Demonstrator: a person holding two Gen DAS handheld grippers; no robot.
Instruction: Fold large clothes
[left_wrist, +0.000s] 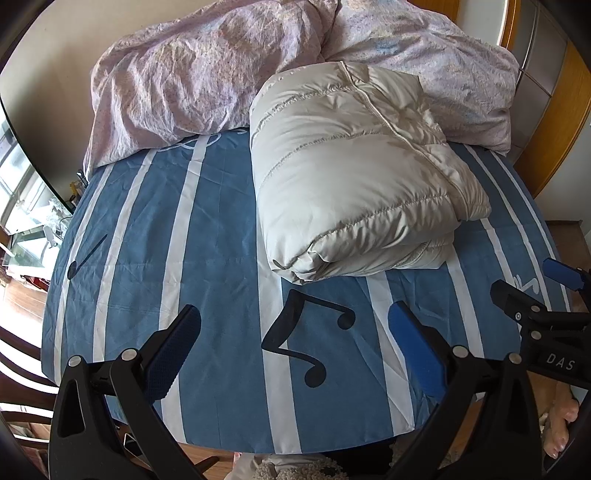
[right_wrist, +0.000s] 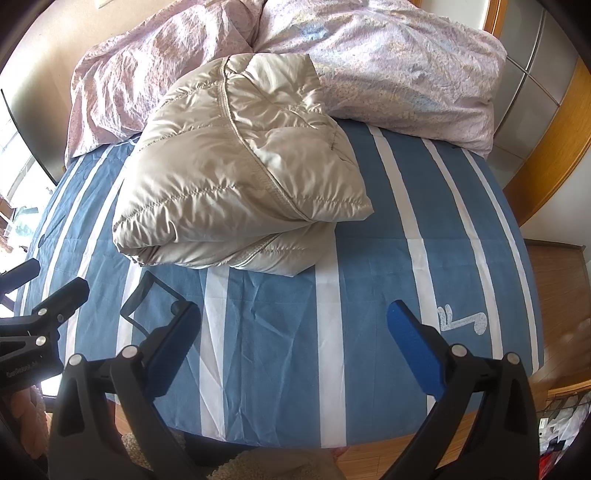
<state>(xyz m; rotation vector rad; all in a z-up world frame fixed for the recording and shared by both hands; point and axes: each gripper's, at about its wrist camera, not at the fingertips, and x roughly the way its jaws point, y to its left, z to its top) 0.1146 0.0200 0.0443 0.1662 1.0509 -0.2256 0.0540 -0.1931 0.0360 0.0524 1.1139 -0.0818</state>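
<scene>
A beige quilted down jacket (left_wrist: 354, 173) lies folded into a thick bundle on the blue and white striped bed sheet (left_wrist: 207, 236). It also shows in the right wrist view (right_wrist: 236, 173). My left gripper (left_wrist: 295, 332) is open and empty, above the sheet near the front edge, short of the jacket. My right gripper (right_wrist: 295, 332) is open and empty, also near the front edge, short of the jacket. The right gripper shows at the right edge of the left wrist view (left_wrist: 535, 295). The left gripper shows at the left edge of the right wrist view (right_wrist: 40, 291).
A crumpled pink floral duvet (left_wrist: 207, 81) is piled at the back of the bed, behind the jacket, and shows in the right wrist view (right_wrist: 399, 70). A wooden door frame (right_wrist: 554, 155) stands to the right. A wood floor (right_wrist: 557, 280) lies beyond the bed's right edge.
</scene>
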